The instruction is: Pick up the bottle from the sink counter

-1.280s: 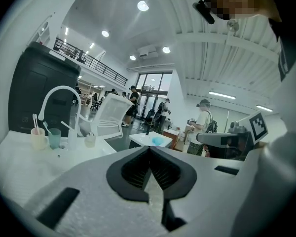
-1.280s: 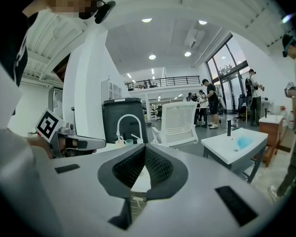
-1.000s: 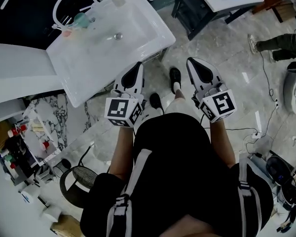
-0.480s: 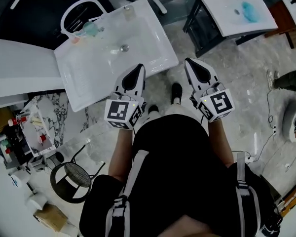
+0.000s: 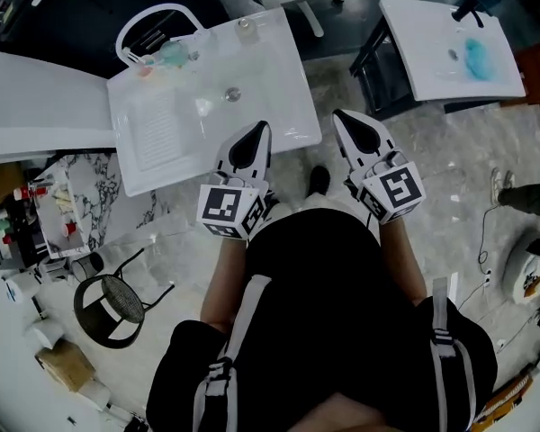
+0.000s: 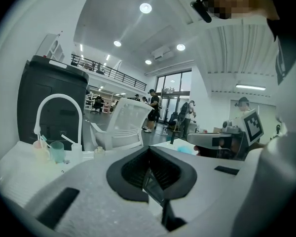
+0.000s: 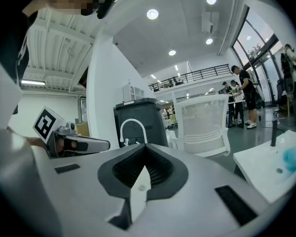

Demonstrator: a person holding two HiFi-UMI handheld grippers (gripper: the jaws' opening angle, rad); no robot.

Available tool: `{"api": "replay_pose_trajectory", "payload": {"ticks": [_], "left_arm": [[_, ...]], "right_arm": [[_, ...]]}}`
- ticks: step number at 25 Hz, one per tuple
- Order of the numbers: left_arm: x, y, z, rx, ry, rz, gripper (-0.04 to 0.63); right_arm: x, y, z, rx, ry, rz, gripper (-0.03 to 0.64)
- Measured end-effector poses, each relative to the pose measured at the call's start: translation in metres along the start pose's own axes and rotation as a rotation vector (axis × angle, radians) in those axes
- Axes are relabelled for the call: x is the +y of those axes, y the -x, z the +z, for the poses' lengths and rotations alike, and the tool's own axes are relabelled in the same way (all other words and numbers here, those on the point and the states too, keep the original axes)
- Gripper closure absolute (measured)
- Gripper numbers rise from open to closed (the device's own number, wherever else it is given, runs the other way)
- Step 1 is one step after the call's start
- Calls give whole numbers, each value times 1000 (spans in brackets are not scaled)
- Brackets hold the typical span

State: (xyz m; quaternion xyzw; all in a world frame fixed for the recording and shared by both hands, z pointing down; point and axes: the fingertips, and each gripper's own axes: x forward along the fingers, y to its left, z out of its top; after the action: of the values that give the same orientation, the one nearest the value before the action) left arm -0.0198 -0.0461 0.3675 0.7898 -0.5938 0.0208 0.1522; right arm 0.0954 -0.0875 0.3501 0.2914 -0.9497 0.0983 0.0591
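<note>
Sink counter swung squarer, open floor right

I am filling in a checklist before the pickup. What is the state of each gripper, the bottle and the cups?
Left gripper: shut, empty.
Right gripper: shut, empty.
Bottle: upright at the far corner of the sink counter, untouched.
Cups: two, upright beside the tap.
Tap: no water seen running.

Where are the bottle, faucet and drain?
bottle [image 5: 246, 27], head view, its cap.
faucet [image 6: 59, 97], left gripper view, top of its arch.
drain [image 5: 232, 94], head view, its centre.
</note>
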Motion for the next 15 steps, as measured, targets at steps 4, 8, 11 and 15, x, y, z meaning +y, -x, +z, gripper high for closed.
{"api": "replay_pose_trajectory", "payload": {"ticks": [4,8,11,15], "left_arm": [[-6,-16,1,-8,16,37,577],[-14,-28,-4,-4,33,72,577],[-20,-33,-8,4,38,89,577],[-22,-26,-18,36,37,112,577]], "right_arm": [[-16,-6,3,19,12,57,613],[-26,-7,-1,34,9,108,614],[-34,-10,-4,34,-3,130,614],[-35,-10,-10,43,-26,150,612]]}}
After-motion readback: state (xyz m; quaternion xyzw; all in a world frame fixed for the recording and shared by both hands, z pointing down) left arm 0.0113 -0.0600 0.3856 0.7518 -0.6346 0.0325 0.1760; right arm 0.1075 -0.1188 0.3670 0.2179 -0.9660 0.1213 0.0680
